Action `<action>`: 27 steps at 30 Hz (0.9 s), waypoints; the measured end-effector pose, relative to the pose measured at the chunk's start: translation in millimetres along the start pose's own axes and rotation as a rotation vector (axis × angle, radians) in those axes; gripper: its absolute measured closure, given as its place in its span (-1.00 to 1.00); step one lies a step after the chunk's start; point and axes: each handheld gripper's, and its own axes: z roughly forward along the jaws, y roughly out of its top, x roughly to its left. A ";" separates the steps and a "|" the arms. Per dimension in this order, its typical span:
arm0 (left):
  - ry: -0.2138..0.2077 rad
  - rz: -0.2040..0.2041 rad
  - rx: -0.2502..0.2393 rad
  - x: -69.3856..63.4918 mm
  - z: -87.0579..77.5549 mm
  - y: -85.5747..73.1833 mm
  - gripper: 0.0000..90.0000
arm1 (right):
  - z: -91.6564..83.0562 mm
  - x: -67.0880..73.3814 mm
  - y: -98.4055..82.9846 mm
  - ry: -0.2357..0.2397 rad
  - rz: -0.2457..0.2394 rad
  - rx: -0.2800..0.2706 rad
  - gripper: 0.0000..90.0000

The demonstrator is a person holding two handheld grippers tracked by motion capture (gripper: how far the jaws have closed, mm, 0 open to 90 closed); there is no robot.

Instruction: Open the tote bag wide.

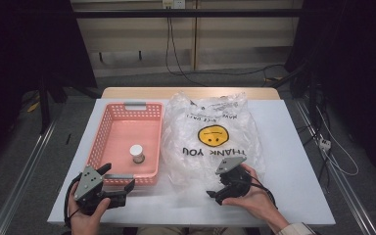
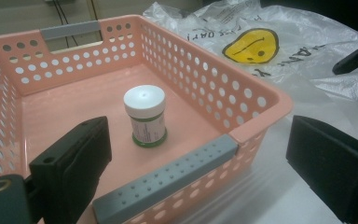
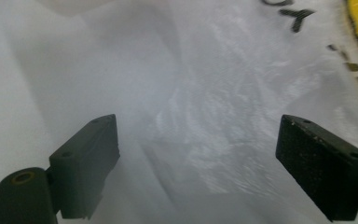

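Note:
A pink perforated basket (image 1: 98, 142) (image 2: 205, 79) stands on the left half of the white table. Inside it, a small bottle (image 1: 137, 153) (image 2: 144, 116) with a white cap and a green-edged label stands upright. To its right lies a crumpled clear plastic bag (image 1: 210, 137) (image 2: 261, 42) (image 3: 214, 84) printed with a yellow smiley and "THANK YOU". My left gripper (image 1: 117, 177) (image 2: 198, 140) is open at the basket's near rim, holding nothing. My right gripper (image 1: 215, 187) (image 3: 196, 140) is open over the bag's near edge, its jaws wide apart with only plastic film beneath them.
The basket has grey handles (image 1: 134, 105) (image 2: 168, 179) at its near and far ends. The white table (image 1: 293, 161) has bare surface right of the bag. Beyond the far edge, cables (image 1: 176, 54) hang down a wall. Metal rails run along the floor at both sides.

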 end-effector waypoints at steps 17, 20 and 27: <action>-0.002 0.006 0.001 0.8 0.7 0.3 -0.86 | 1.4 -11.2 0.7 0.003 0.035 0.004 0.58; -0.003 0.011 0.002 0.8 1.1 0.2 -0.86 | -4.4 -12.3 4.6 -0.029 0.033 -0.029 0.74; -0.007 0.008 0.005 1.0 1.6 -0.2 -0.86 | -3.1 -9.8 10.2 -0.040 0.004 -0.044 0.65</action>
